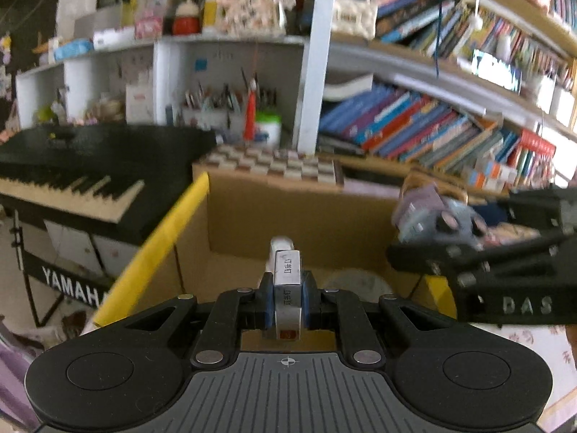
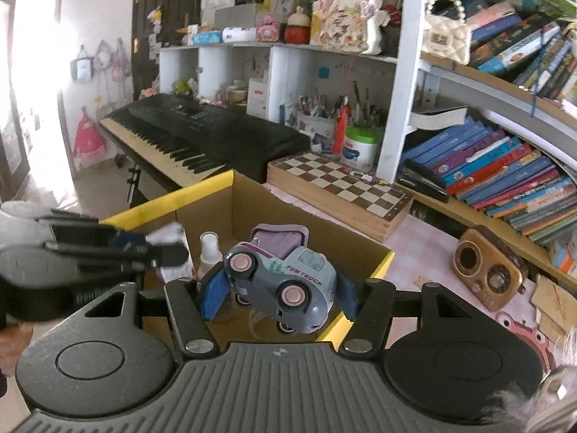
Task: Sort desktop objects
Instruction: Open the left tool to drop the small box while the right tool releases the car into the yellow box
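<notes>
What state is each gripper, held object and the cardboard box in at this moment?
Left gripper: shut on the stapler.
Right gripper: shut on the toy truck, tilted nose down.
Cardboard box: open at the top, under both grippers.
Spray bottle: upright inside the box.

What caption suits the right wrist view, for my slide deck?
Right gripper clamps a tilted toy truck above the open cardboard box.
</notes>
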`<action>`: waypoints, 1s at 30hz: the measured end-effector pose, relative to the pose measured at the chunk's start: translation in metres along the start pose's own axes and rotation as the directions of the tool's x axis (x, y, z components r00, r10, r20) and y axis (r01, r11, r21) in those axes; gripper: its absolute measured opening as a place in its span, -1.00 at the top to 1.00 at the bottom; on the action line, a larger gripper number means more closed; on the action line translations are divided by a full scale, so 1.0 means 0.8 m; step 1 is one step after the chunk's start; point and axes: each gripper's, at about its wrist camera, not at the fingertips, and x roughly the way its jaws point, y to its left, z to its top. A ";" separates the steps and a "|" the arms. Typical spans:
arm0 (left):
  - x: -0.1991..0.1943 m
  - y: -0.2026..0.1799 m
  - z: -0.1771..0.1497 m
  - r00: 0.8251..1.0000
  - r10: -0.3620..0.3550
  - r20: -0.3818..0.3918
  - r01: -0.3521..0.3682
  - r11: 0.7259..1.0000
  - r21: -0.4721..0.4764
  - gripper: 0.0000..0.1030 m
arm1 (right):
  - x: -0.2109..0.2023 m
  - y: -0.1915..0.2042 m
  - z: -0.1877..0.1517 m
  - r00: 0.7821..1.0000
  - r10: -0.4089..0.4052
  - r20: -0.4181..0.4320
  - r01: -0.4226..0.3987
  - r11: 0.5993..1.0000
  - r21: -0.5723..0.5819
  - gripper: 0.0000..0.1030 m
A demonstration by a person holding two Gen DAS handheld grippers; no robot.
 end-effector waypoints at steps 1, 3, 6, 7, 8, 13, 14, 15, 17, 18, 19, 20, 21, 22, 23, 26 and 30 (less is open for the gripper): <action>0.005 -0.001 -0.002 1.000 -0.006 -0.020 0.007 1.000 0.004 0.72 | 0.006 -0.001 0.001 1.000 0.008 -0.008 -0.008 1.000 -0.010 -0.14; 0.014 -0.002 -0.007 0.998 -0.011 -0.058 0.012 1.000 0.013 0.72 | 0.019 -0.003 0.001 0.999 0.024 -0.030 -0.025 0.999 -0.027 -0.14; 0.023 -0.007 -0.009 0.996 0.000 -0.088 0.005 0.998 0.056 0.72 | 0.037 -0.002 -0.001 0.996 0.051 -0.067 -0.055 0.997 -0.055 -0.14; 0.026 -0.009 -0.009 0.995 0.006 -0.101 0.002 0.997 0.077 0.72 | 0.042 -0.001 -0.001 0.995 0.058 -0.078 -0.064 0.996 -0.069 -0.14; 0.030 -0.011 -0.009 0.993 0.008 -0.115 0.003 0.996 0.091 0.72 | 0.048 0.000 -0.002 0.995 0.058 -0.086 -0.065 0.995 -0.081 -0.14; 0.047 -0.018 -0.008 0.983 0.013 -0.181 0.013 0.990 0.140 0.67 | 0.072 -0.003 -0.006 0.988 0.075 -0.134 -0.092 0.987 -0.129 -0.13; 0.049 -0.019 -0.007 0.983 0.013 -0.185 0.014 0.990 0.140 0.67 | 0.077 -0.003 -0.007 0.986 0.079 -0.144 -0.099 0.985 -0.140 -0.14; 0.050 -0.019 -0.008 0.983 0.010 -0.185 0.016 0.990 0.139 0.65 | 0.080 -0.004 -0.007 0.985 0.082 -0.151 -0.104 0.984 -0.145 -0.14; 0.049 -0.020 -0.009 0.984 -0.002 -0.180 0.027 0.990 0.135 0.54 | 0.088 -0.006 -0.005 0.982 0.088 -0.166 -0.114 0.982 -0.153 -0.14; 0.048 -0.020 -0.010 0.984 -0.012 -0.178 0.035 0.991 0.130 0.46 | 0.091 -0.006 -0.005 0.981 0.089 -0.173 -0.117 0.980 -0.162 -0.14; 0.046 -0.020 -0.010 0.985 -0.015 -0.173 0.037 0.992 0.124 0.40 | 0.094 -0.007 -0.004 0.980 0.089 -0.177 -0.120 0.978 -0.170 -0.14; 0.044 -0.021 -0.010 0.986 -0.010 -0.166 0.032 0.992 0.125 0.37 | 0.096 -0.007 -0.004 0.979 0.091 -0.184 -0.125 0.976 -0.180 -0.14; 0.040 -0.022 -0.011 0.987 -0.001 -0.160 0.022 0.992 0.128 0.30 | 0.099 -0.007 -0.004 0.977 0.093 -0.191 -0.129 0.974 -0.186 -0.14; 0.038 -0.023 -0.010 0.988 0.002 -0.153 0.018 0.992 0.128 0.20 | 0.101 -0.007 -0.005 0.976 0.094 -0.196 -0.132 0.973 -0.191 -0.14; 0.034 -0.022 -0.010 0.990 0.001 -0.141 0.017 0.992 0.124 0.15 | 0.104 -0.008 -0.005 0.975 0.092 -0.202 -0.132 0.971 -0.197 -0.14; 0.021 -0.019 -0.009 0.994 0.000 -0.109 0.013 0.993 0.116 -0.11 | 0.112 -0.009 -0.006 0.971 0.092 -0.222 -0.138 0.970 -0.200 -0.14; -0.001 -0.006 -0.009 0.998 0.006 -0.063 -0.002 0.997 0.077 -0.30 | 0.122 -0.010 -0.006 0.964 0.094 -0.250 -0.151 0.964 -0.218 -0.14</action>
